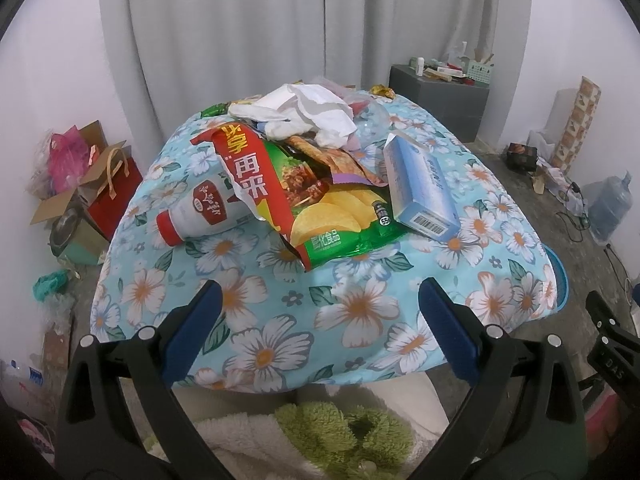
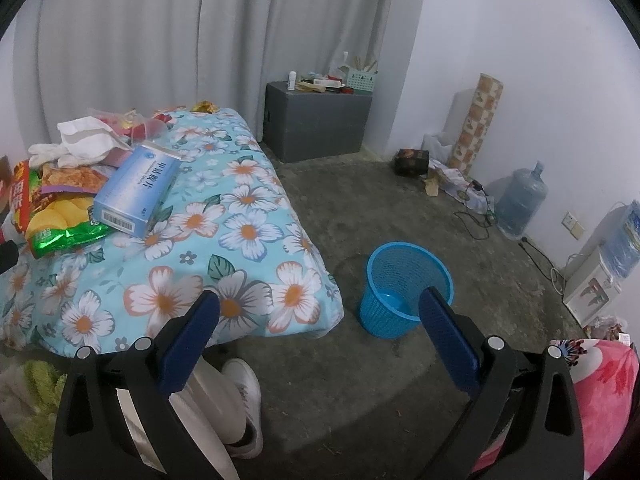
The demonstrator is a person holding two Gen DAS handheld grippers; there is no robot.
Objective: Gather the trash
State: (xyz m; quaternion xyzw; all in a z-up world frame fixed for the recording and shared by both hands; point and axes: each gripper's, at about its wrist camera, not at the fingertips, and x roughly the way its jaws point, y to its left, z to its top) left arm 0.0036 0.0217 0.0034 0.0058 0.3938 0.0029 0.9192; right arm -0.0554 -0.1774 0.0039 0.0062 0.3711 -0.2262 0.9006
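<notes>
Nothing has yet been collected, as far as can be judged. The blue mesh wastebasket (image 2: 406, 292) stands on the concrete floor to the right of the worktop (image 1: 360, 312), which is draped in a floral cloth; only the basket's bare blue bottom is seen inside it.

All the trash is heaped on the far half of the worktop. A white bottle with a red cap (image 1: 200, 212) lies on its side at the left of the heap, partly under a red and green crisp packet (image 1: 320, 208). A light blue carton with a barcode (image 1: 420, 188) leans on the right edge of that packet. Behind these, crumpled white tissue (image 1: 304, 114) is piled on further wrappers, and a gold wrapper (image 1: 382, 90) sits at the far edge; what lies beneath the tissue cannot be made out.

The left tongs (image 1: 320, 320) are spread wide and empty, held over the near, bare part of the cloth, short of the heap. The right tongs (image 2: 320, 324) are likewise spread and empty, held over the floor between the worktop's corner and the wastebasket.

The whole job is therefore judged to remain: each piece is to be lifted and carried right to the basket.
</notes>
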